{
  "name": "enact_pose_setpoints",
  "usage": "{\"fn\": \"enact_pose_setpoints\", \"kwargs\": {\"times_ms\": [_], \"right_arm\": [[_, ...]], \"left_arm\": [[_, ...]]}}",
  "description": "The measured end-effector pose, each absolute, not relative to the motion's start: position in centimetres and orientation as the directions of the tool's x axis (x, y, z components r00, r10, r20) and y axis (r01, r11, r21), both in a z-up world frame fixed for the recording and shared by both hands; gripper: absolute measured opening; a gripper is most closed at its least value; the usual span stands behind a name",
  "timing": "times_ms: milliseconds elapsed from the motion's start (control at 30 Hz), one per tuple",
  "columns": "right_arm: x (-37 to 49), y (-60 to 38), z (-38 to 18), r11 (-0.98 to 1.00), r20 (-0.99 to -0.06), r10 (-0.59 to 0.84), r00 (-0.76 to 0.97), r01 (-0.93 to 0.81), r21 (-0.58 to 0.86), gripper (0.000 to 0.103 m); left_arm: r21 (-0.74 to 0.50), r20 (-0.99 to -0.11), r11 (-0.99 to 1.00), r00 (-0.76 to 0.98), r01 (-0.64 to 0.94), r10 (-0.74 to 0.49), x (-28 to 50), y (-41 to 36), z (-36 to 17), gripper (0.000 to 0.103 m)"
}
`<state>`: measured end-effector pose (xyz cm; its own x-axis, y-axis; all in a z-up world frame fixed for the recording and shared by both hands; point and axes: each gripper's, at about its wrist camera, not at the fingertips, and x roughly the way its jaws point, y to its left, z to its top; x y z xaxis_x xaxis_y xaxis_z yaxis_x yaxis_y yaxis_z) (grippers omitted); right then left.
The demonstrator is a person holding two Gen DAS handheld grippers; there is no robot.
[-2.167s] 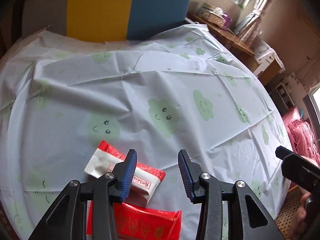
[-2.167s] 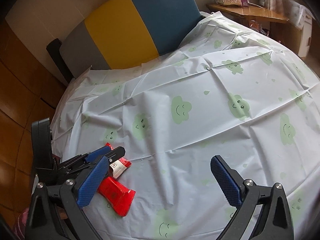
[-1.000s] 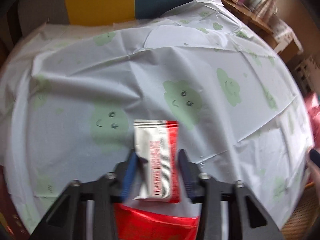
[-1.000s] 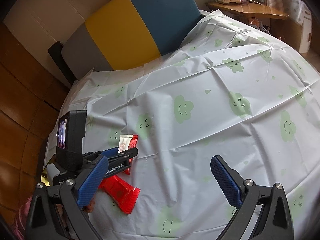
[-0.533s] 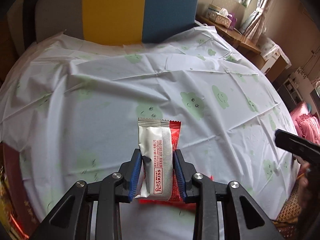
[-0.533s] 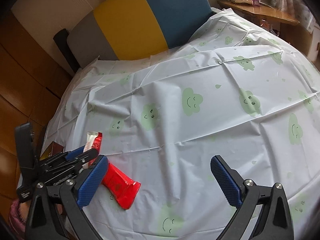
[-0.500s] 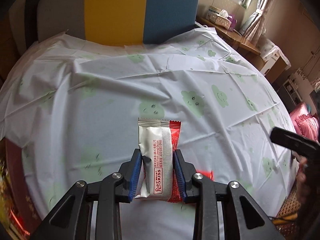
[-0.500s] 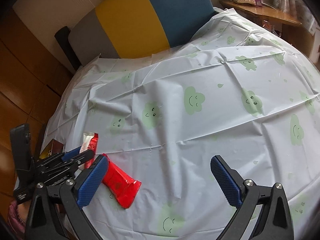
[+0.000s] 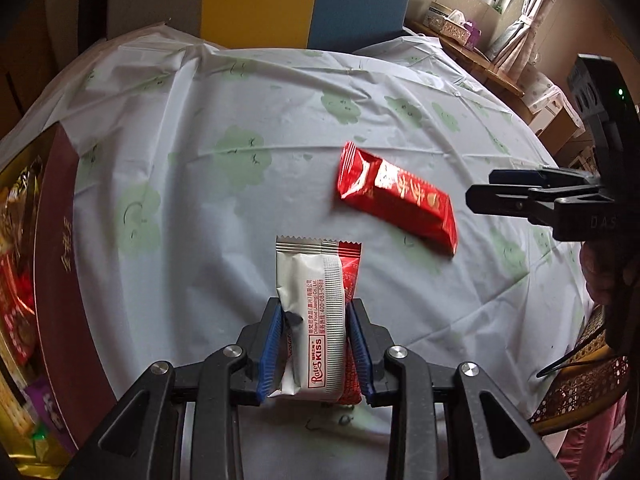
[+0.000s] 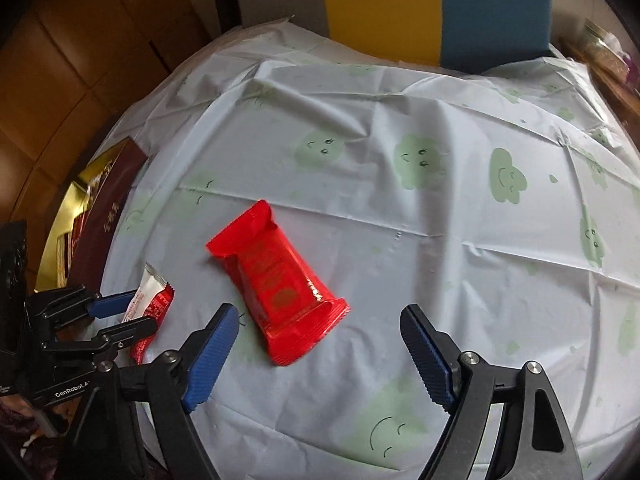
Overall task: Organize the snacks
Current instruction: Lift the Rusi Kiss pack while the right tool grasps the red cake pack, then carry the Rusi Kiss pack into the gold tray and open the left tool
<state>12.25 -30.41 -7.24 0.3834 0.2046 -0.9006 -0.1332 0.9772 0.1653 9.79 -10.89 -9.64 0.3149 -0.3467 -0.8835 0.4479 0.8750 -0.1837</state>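
My left gripper is shut on a white and red snack packet, held upright above the table; the same packet shows at the left of the right wrist view, pinched by the left gripper. A red snack packet lies flat on the tablecloth, just beyond my right gripper, whose jaws are closing with nothing pressed between them. In the left wrist view the red packet lies right of centre, with the right gripper at its right.
A dark red gift box holding several snacks sits at the table's left edge, box also at left in the right wrist view. The round table wears a white cloth with green cloud faces. A yellow and blue chair stands behind.
My left gripper carried the white and red packet leftward toward the box. My right gripper came down over the red packet, rolled, and its jaws narrowed.
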Motion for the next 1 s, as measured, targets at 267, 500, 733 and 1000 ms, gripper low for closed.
{"fn": "enact_pose_setpoints", "kwargs": {"times_ms": [267, 500, 733, 1000], "right_arm": [[14.7, -25.4, -8.9, 0.957, -0.943, 0.088, 0.32, -0.289, -0.009, 0.084], [16.1, -24.2, -10.7, 0.948, -0.958, 0.024, 0.284, -0.31, -0.068, 0.048], [13.4, -24.7, -10.8, 0.961, -0.958, 0.079, 0.277, -0.277, -0.001, 0.049], [12.6, -25.5, -11.5, 0.974, -0.945, 0.082, 0.318, -0.227, 0.008, 0.052]], "left_arm": [[-0.171, -0.867, 0.866, 0.346, 0.47, -0.358, 9.0, -10.7, -10.0, 0.033], [-0.21, -0.845, 0.861, 0.358, 0.463, -0.398, 8.8, -9.9, -10.2, 0.034], [-0.219, -0.83, 0.858, 0.374, 0.464, -0.414, 8.7, -9.6, -10.3, 0.033], [-0.247, -0.788, 0.847, 0.41, 0.471, -0.459, 7.6, -8.3, -7.8, 0.032]]}}
